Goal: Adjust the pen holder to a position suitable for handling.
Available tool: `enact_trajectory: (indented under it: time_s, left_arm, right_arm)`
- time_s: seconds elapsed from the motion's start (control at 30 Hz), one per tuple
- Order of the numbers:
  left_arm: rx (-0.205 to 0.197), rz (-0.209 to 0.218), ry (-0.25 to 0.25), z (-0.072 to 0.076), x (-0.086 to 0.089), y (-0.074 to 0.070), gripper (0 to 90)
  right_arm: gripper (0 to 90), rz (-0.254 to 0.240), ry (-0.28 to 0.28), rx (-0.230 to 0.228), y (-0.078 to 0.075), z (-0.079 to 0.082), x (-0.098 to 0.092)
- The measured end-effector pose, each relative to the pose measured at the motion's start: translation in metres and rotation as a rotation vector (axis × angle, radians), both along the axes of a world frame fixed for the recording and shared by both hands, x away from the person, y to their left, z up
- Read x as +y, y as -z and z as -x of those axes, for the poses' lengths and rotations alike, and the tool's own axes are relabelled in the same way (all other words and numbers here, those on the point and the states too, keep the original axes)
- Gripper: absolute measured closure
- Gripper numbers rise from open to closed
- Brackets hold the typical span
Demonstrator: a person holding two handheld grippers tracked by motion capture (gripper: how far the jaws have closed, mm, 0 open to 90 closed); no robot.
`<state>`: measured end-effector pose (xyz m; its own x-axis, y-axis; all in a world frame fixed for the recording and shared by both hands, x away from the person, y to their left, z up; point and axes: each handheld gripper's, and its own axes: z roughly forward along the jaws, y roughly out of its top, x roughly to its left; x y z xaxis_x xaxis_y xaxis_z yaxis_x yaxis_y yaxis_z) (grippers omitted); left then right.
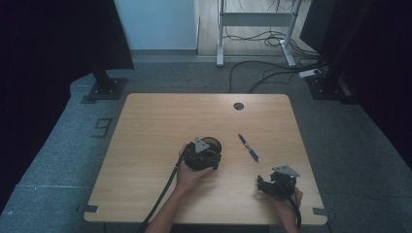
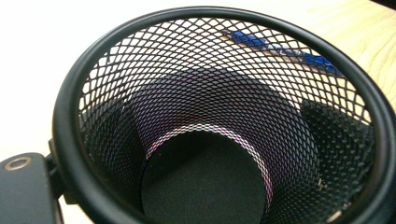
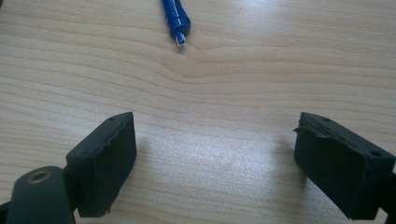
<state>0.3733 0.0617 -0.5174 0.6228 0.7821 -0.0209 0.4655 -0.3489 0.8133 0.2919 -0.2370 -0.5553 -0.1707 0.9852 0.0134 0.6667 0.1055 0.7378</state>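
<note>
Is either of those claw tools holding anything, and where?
The left gripper holds the black mesh cup by its rim. The right gripper is open, holding nothing.

In the left gripper view the mesh cup (image 2: 219, 116) runs off the bottom and right edges, so its near rim is cut away, and of the left gripper (image 2: 28, 186) just one dark jaw corner pokes in at the lower left; its pads are hidden behind the rim (whether they press the wall cannot be told). The blue pen (image 2: 280, 49) is seen through the mesh beyond the cup, its ends blurred. In the right gripper view the pen (image 3: 176, 21) ahead of the right gripper (image 3: 215, 158) is cut off by the top edge, leaving its tip alone. From above, the left gripper (image 1: 201, 154) covers part of the cup (image 1: 213, 144).
</note>
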Motion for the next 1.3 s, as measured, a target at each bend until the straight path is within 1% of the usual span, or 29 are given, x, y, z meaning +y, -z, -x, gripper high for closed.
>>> enact_trajectory:
  time_s: [0.1, 0.17, 0.23, 0.3, 0.37, 0.57, 0.7, 0.87, 1.03, 1.17, 1.3]
  left_arm:
    - [-0.002, 0.005, 0.000, 0.000, 0.000, 0.001, 9.8]
    - [-0.004, 0.018, -0.003, 0.001, 0.002, 0.001, 8.8]
    - [-0.007, 0.017, -0.015, 0.001, 0.003, 0.000, 5.7]
    - [-0.019, 0.007, -0.033, 0.003, 0.004, 0.000, 1.0]
    - [-0.016, 0.015, -0.031, 0.004, 0.006, 0.000, 0.0]
    - [-0.006, 0.033, -0.009, 0.011, 0.015, -0.001, 0.0]
    - [-0.010, 0.048, 0.003, 0.017, 0.021, -0.003, 0.0]
    - [-0.015, 0.064, 0.030, 0.027, 0.028, -0.009, 0.0]
    - [-0.020, 0.077, 0.045, 0.036, 0.035, -0.015, 1.0]
    - [-0.030, 0.083, 0.045, 0.045, 0.042, -0.019, 2.4]
    - [-0.025, 0.090, 0.035, 0.052, 0.050, -0.019, 2.4]
  right_arm:
    - [12.2, 0.000, 0.000, 0.000, 0.000, 0.000, 0.000]
    - [12.2, 0.000, 0.000, 0.000, 0.000, 0.000, 0.000]
    - [12.2, 0.000, 0.000, 0.000, 0.000, 0.000, 0.000]
    - [12.2, 0.000, 0.000, 0.000, 0.000, 0.000, 0.000]
    - [12.2, 0.000, 0.000, 0.000, 0.000, 0.000, 0.000]
    - [12.2, 0.000, 0.000, 0.000, 0.000, 0.000, 0.000]
    - [12.2, 0.000, 0.000, 0.000, 0.000, 0.000, 0.000]
    - [12.2, 0.000, 0.000, 0.000, 0.000, 0.000, 0.000]
    - [12.2, 0.000, 0.000, 0.000, 0.000, 0.000, 0.000]
    - [12.2, 0.000, 0.000, 0.000, 0.000, 0.000, 0.000]
    - [12.2, 0.000, 0.000, 0.000, 0.000, 0.000, 0.000]
